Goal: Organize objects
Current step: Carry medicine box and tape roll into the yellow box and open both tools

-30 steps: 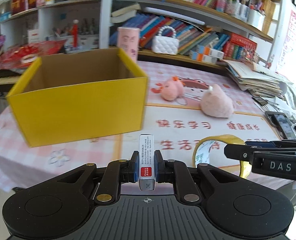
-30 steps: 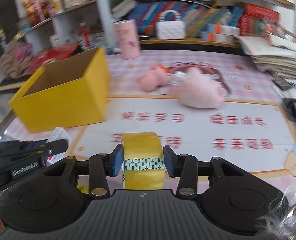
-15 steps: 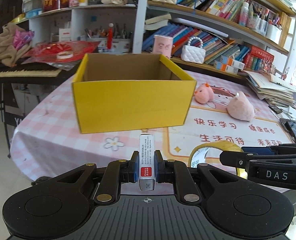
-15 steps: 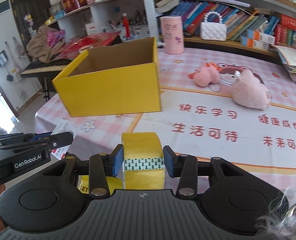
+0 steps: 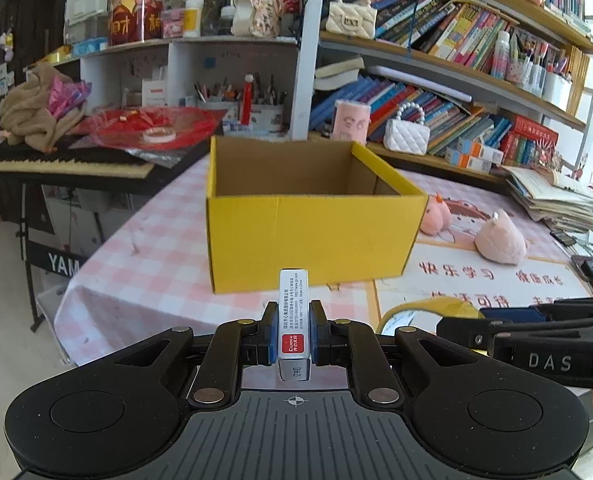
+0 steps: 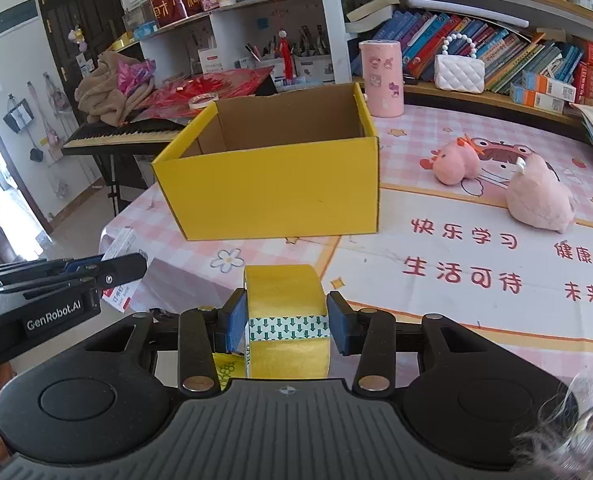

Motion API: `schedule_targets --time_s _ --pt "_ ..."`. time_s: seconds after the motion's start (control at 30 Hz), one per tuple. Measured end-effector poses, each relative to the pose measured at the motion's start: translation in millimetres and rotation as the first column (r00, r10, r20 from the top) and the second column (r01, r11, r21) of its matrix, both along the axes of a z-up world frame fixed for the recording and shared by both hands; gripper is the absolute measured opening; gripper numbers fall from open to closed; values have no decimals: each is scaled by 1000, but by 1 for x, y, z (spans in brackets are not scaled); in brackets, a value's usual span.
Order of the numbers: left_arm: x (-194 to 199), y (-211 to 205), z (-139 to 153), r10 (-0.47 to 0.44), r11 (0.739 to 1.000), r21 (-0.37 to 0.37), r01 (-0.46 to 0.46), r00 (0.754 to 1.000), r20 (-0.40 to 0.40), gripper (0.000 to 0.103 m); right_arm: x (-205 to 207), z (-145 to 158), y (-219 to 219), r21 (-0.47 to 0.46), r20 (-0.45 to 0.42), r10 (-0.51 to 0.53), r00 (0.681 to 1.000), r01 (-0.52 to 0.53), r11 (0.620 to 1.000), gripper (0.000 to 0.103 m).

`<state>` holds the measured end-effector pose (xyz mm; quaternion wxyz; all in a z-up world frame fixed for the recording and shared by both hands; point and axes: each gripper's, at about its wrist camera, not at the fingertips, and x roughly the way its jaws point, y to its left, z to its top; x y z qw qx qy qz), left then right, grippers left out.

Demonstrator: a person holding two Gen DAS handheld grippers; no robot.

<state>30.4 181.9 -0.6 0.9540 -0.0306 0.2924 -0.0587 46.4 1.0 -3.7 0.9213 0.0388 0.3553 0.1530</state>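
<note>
Clamping a small white-and-silver cardboard box with a red label (image 5: 294,316), my left gripper (image 5: 293,330) held it upright between its blue pads, while my right gripper (image 6: 288,320) pinched a roll of yellow packing tape (image 6: 286,320) across its width. Both hung above the near edge of the pink checked tablecloth (image 6: 436,300), the tape's lower half hidden. Beyond stood an open yellow cardboard carton (image 5: 312,232), its floor out of sight, with bare cloth before it.

Both hand-held grippers pull back from the box (image 5: 312,236); it now sits farther off, more tabletop (image 5: 144,264) showing.
</note>
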Motion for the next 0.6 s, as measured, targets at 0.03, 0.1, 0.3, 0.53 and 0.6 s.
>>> schedule_targets --time_s 0.03,0.1,0.3,0.53,0.6 --pt "2 1 2 -1 1000 0 1 1000 8 13 1 1 1 -2 1 2 1000 -2 1000 40" --pt "6 3 7 -1 1000 -6 1 1000 23 13 3 3 4 -4 6 6 1000 -6 1000 40" --pt "23 5 21 -2 1000 -25 3 998 64 13 21 14 2 40 11 -9 1000 9 999 40" --pt "52 3 42 12 1000 -20 -10 992 122 13 59 45 -1 81 128 -27 991 16 997 40" --pt "63 1 47 18 1000 -16 -16 991 134 13 74 54 -1 81 171 -25 985 12 997 40"
